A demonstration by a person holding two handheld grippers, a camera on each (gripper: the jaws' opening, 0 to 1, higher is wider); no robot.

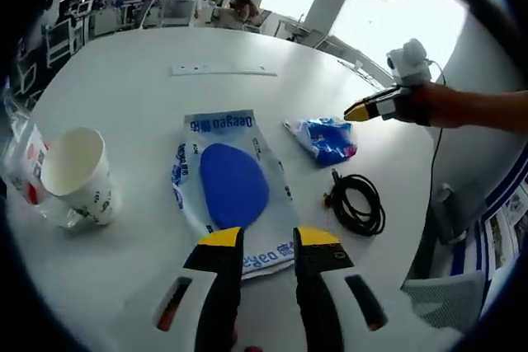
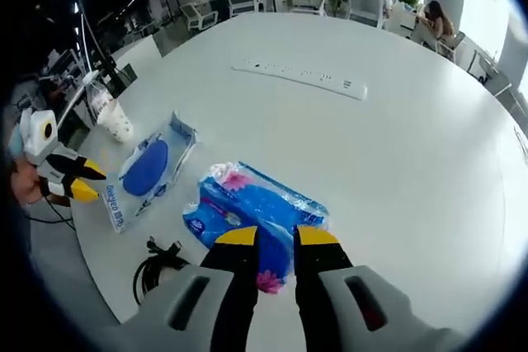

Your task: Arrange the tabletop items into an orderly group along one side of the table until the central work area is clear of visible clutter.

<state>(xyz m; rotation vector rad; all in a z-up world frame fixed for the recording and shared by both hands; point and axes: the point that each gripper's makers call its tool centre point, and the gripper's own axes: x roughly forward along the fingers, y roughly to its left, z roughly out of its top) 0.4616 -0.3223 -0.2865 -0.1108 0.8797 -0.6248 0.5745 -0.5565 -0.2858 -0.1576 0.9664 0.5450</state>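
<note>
On the white table [image 1: 124, 72], the left gripper [image 1: 270, 237] hovers with narrowly parted, empty jaws over the blue-and-clear pouch [image 1: 233, 183]. The right gripper [image 2: 276, 237], jaws likewise narrow and empty, sits above the blue tissue pack [image 2: 252, 212]. A paper cup [image 1: 78, 172] stands left, with a black cable [image 1: 356, 202] near the edge.

Left gripper [image 1: 268, 241] with black jaws capped in yellow, pale grey body with dark slots, right gripper [image 2: 276, 241] built alike, bare forearm [image 1: 478, 109] behind it
</note>
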